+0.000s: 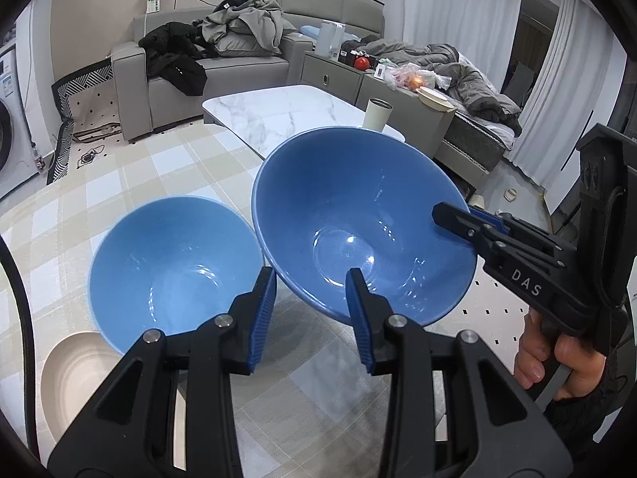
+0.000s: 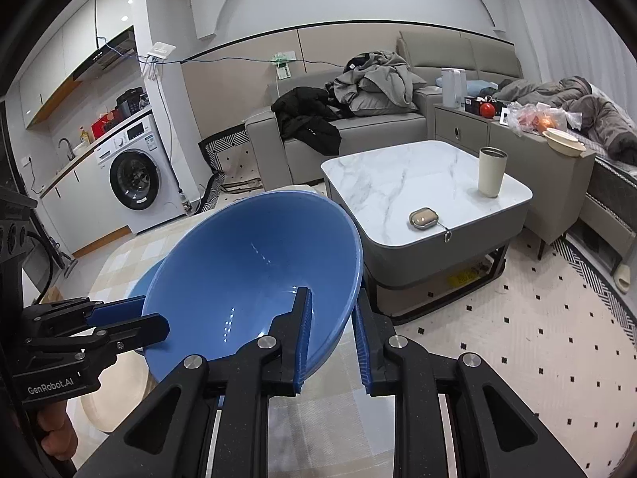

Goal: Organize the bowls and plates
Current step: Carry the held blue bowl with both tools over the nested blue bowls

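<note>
Left wrist view: the left gripper (image 1: 310,283) straddles the near rim of a large blue bowl (image 1: 358,219), one finger inside and one against the outer wall. It appears clamped on that wall. The right gripper (image 1: 458,215) pinches the opposite rim, its jaws nearly closed on the thin edge. A hand (image 1: 557,358) shows behind it.

Held from both sides, the bowl hangs tilted with its mouth toward the cameras, and it seems clear of the checked worktop (image 1: 119,183). A two-sided grip probably suits a wide, glossy bowl, since a single pinch on one rim would let it swing or slip.

Just left of it the other bowl (image 1: 171,271), also blue, sits upright on the worktop. Its near edge overlaps a beige plate (image 1: 71,374). The held bowl's rim is close to the other bowl's rim, though I cannot tell whether they touch.

Right wrist view: the other bowl only peeks out behind the held one. Judging by this layout, the held bowl is likely meant to nest with its twin, and the tilt would need levelling first.
</note>
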The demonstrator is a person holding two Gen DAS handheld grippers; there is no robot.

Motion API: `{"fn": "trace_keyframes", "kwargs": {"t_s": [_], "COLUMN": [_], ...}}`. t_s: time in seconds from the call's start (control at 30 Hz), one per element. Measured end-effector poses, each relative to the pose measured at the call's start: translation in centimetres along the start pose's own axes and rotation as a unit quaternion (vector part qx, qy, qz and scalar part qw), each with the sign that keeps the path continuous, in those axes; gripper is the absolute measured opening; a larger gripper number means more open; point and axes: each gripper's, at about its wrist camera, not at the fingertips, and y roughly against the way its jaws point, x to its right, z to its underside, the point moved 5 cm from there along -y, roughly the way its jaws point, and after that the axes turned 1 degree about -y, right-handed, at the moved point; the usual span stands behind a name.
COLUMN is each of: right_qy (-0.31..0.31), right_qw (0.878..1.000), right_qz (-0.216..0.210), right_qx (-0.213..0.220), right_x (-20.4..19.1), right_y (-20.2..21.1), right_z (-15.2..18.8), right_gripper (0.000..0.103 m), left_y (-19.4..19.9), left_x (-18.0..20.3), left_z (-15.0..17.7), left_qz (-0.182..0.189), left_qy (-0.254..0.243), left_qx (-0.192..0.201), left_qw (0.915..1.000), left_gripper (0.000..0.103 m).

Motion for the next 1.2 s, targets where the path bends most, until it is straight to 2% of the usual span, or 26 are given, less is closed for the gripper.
{"fn": "trace_keyframes", "kwargs": {"t_s": [0.6, 1.2], "right_qy": [0.039, 0.072], "right_qw": [0.999, 0.996], "right_qz": [-0.021, -0.053], "right_qx": [0.008, -0.007], "right_x": [-5.0, -10.9], "right_y": [-0.4, -3.7], "right_z": [-2.3, -2.6], "right_gripper": [0.022, 0.023], "left_y": [5.6, 7.7], "left_x": [-3.5, -9.9], "left_z": [-0.1, 0.0], "left_qz": [-0.017, -0.054], "left_qy": [0.034, 0.072], "left_qx": [0.033, 0.043], "left_qw": [0.9987, 0.995], "left_gripper": [0.033, 0.033]}}
